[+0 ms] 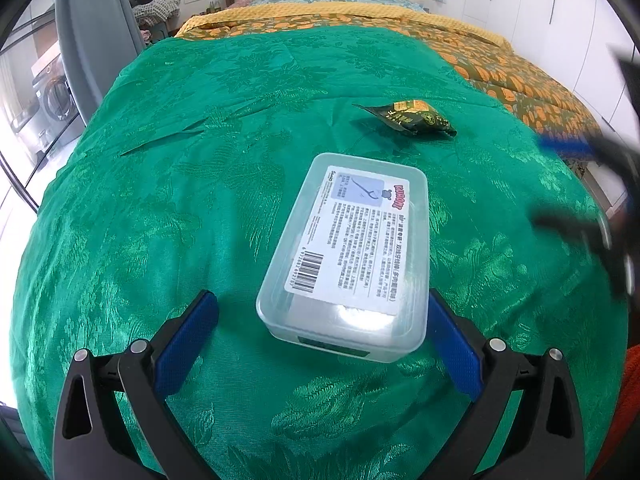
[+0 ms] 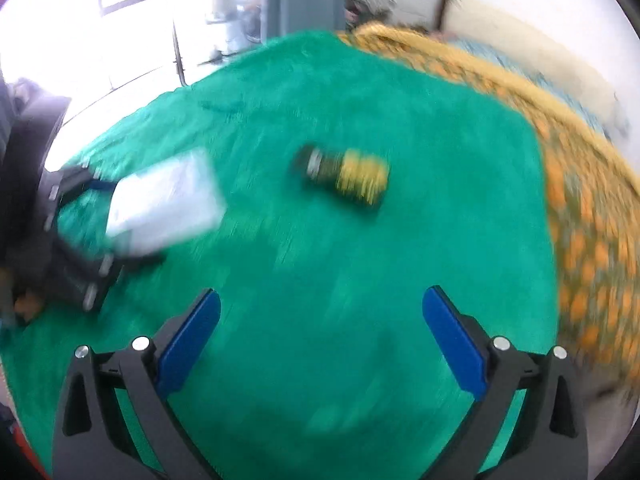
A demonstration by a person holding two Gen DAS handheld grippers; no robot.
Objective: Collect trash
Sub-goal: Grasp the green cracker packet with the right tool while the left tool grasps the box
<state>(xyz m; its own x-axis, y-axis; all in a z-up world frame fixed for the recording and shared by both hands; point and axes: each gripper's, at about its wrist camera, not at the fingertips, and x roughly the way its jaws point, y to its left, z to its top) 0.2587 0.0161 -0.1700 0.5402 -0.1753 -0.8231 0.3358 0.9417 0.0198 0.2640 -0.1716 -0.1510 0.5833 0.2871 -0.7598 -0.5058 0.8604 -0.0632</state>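
Approach step is being judged as in hand: nothing is being gripped yet. Left gripper is being held with its jaws spread wide around the near end of a clear plastic box, which is lying label-up on the green bedspread; the right finger is looking touching or nearly touching the box wall, the left finger is being kept well apart from it, so no pinch is being applied. A crumpled dark green and yellow snack wrapper is lying ahead of the left gripper, beyond the box's far end and slightly right. Right gripper is also being held spread and empty; from it the wrapper is sitting ahead and slightly right, well apart from the fingertips, with the box off to the left. The right wrist view is being smeared by motion blur, so fine detail cannot be told. Next move, as a judgement: the right gripper is needing to be advanced and lowered until the wrapper is sitting between the pads, then closed; soft cloth may be getting caught in the pinch.
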